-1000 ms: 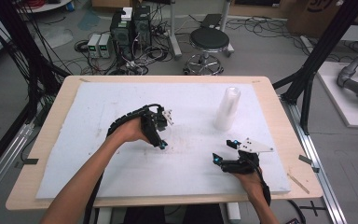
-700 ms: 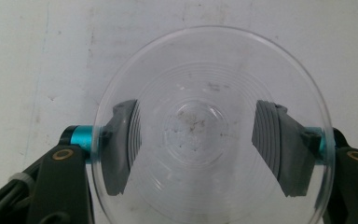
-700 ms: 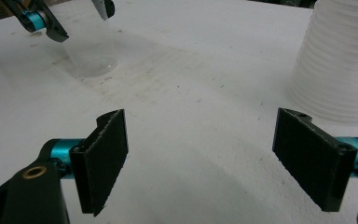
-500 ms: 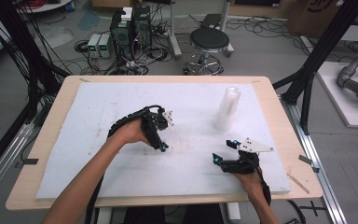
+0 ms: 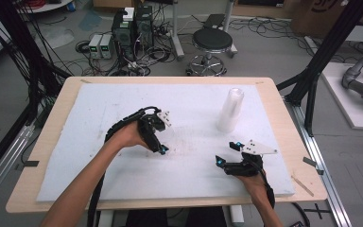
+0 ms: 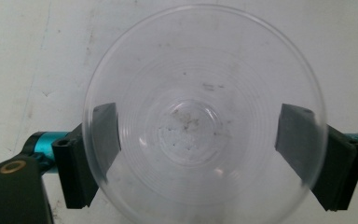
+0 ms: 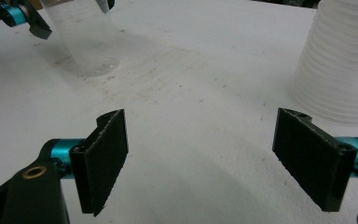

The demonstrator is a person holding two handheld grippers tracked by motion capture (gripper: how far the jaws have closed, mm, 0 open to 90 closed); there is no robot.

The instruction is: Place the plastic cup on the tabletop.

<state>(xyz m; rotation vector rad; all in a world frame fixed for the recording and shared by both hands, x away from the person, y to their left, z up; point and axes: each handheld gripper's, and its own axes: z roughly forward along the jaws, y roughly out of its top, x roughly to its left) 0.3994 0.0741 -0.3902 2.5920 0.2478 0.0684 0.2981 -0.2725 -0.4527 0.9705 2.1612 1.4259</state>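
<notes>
Both grippers are seen over a white foam sheet [image 5: 99,170]. Directly below the left gripper [image 6: 198,135], a single clear plastic cup [image 6: 200,116] is viewed from above, mouth up, with the jaws spread wide on either side of its rim; whether the pads touch its wall cannot be told. Only faint specks are seen at its bottom. The right gripper [image 7: 200,154] is held released, nothing between its jaws. Ahead of it and to its right, a tall stack of clear cups [image 7: 342,60] is stood on the sheet. Beyond the wooden table [image 5: 283,113], a stool [image 5: 211,40], computer boxes [image 5: 131,28] and tangled cables are seen on the floor.
</notes>
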